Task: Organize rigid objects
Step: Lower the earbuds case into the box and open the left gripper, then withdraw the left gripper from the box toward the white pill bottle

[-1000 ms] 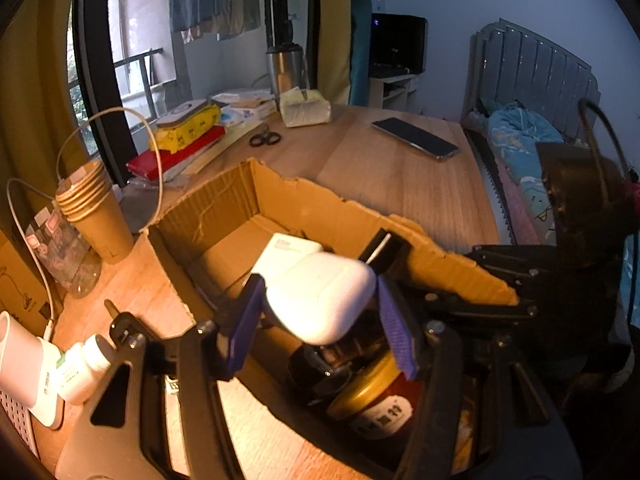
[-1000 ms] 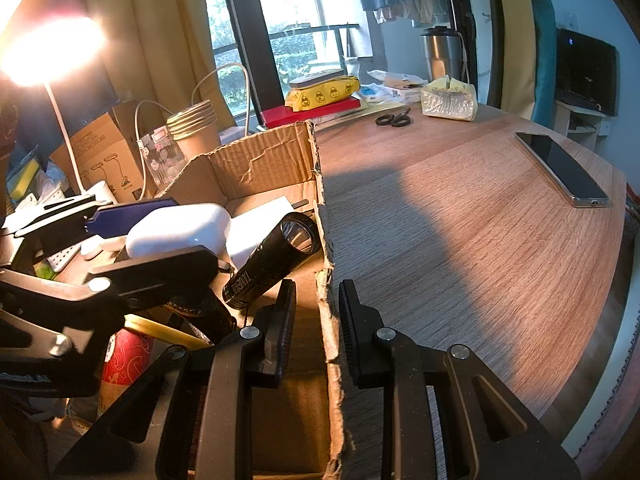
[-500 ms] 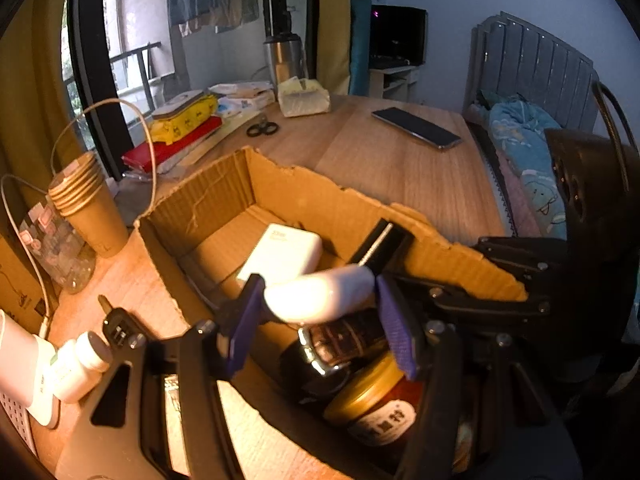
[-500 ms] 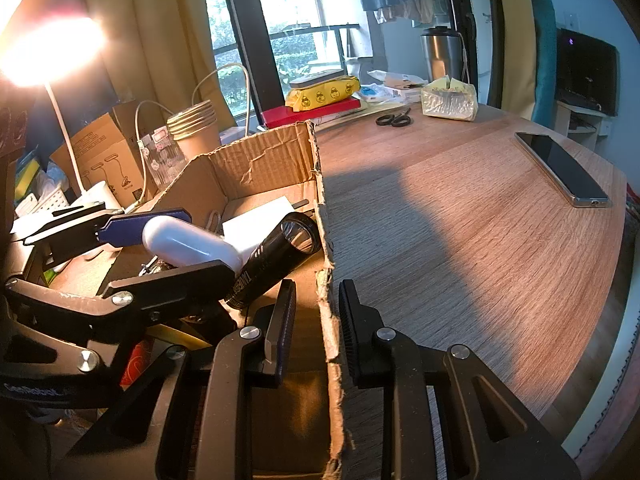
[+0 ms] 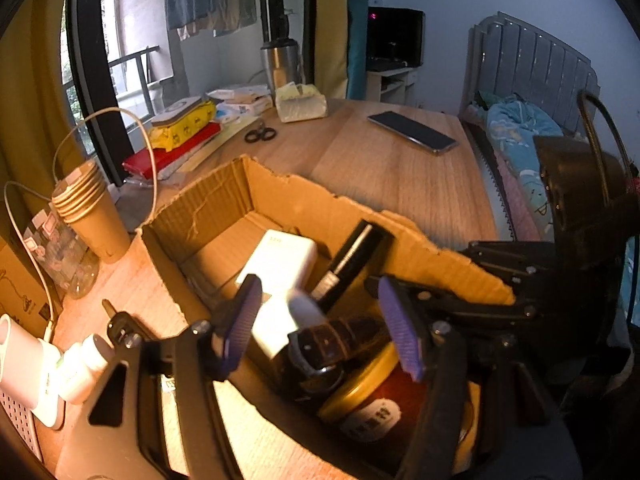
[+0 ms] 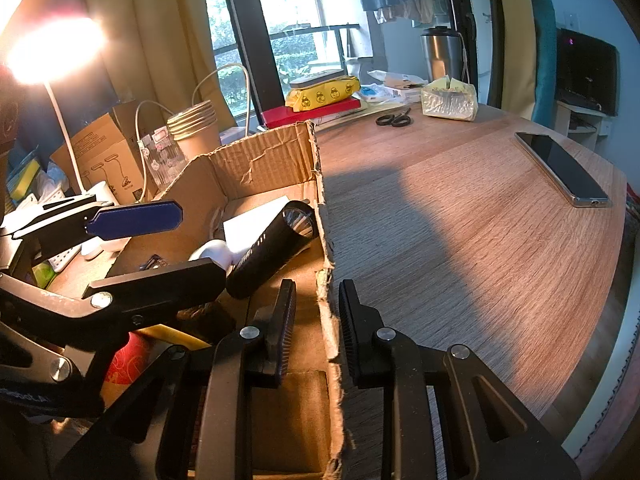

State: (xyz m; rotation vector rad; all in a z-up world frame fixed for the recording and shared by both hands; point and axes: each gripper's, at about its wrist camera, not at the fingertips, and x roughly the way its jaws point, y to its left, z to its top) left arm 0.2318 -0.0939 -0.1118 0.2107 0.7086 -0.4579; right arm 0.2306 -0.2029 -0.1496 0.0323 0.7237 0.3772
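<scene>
- Left gripper (image 5: 320, 322) hovering over the box (image 5: 224, 196) at lower centre of the left view, blue pads (image 5: 240, 322) spread wide apart, gripping nothing.
- White case (image 5: 306, 310) lying inside the box between those pads, clear of both, resting against the flashlight (image 5: 352, 258) and a white block (image 5: 282, 262).
- Dark round object (image 5: 324, 346) and a gold-lidded jar (image 5: 368, 392) sitting in the near end of the box, at bottom centre.
- Right gripper (image 6: 318, 320) straddling the box wall (image 6: 326, 280) at lower centre of the right view, one finger inside, one outside; jaws only narrowly apart, not clearly pressing the cardboard.
- Flashlight (image 6: 276, 248) leaning lens-up toward that wall, the case (image 6: 214, 252) peeking out just left of it.
- Left gripper (image 6: 152, 248) showing at left of the right view, blue pad (image 6: 136, 220) high, black finger low.
- Phone (image 6: 560, 168) lying at right on the table (image 6: 460, 240); scissors (image 6: 394, 120) and paper cups (image 6: 196, 128) sitting farther back.
- Lamp (image 6: 52, 52) glaring at upper left.
</scene>
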